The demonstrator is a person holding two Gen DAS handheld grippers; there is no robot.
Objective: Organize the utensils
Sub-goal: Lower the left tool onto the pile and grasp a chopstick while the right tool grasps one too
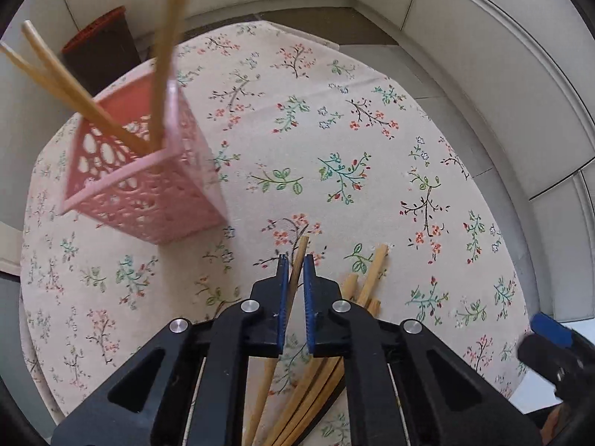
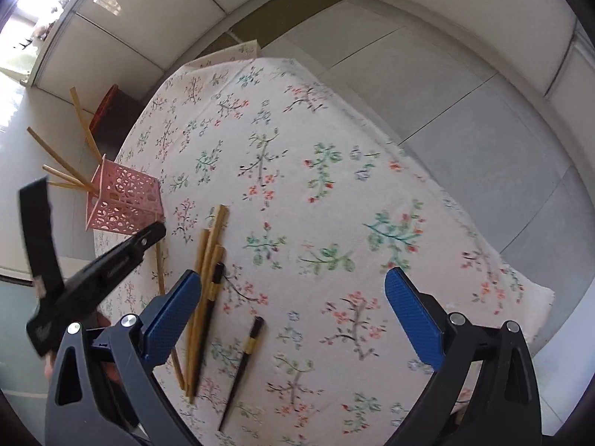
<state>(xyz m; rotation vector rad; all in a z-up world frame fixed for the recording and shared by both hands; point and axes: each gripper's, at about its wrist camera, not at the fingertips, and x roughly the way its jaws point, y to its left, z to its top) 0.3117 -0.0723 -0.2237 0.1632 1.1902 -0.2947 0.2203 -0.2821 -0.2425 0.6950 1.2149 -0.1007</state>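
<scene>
Tablecloth [image 1: 372, 111] with small printed flowers covered the whole table, and grey floor tiles [image 2: 465, 130] and pale wall panels [image 1: 483, 37] surrounded it. A dark bin with a red rim [image 1: 98, 42] stood on the floor behind the table. The pink lattice basket [image 1: 148, 193] stood near the table's left edge and held several wooden chopsticks leaning outward. The left gripper [image 1: 295, 271] pointed steeply down at the cloth, and its blue pads were clenched on one wooden chopstick [image 1: 299, 256] just beside the loose bundle of wooden chopsticks [image 2: 208, 260]. The right gripper [image 2: 293, 297] also pointed downward above the cloth, its jaws spread wide and holding nothing. Two black chopsticks lay on the cloth, one [image 2: 243, 364] apart from the bundle and the other [image 2: 214, 290] against it.
</scene>
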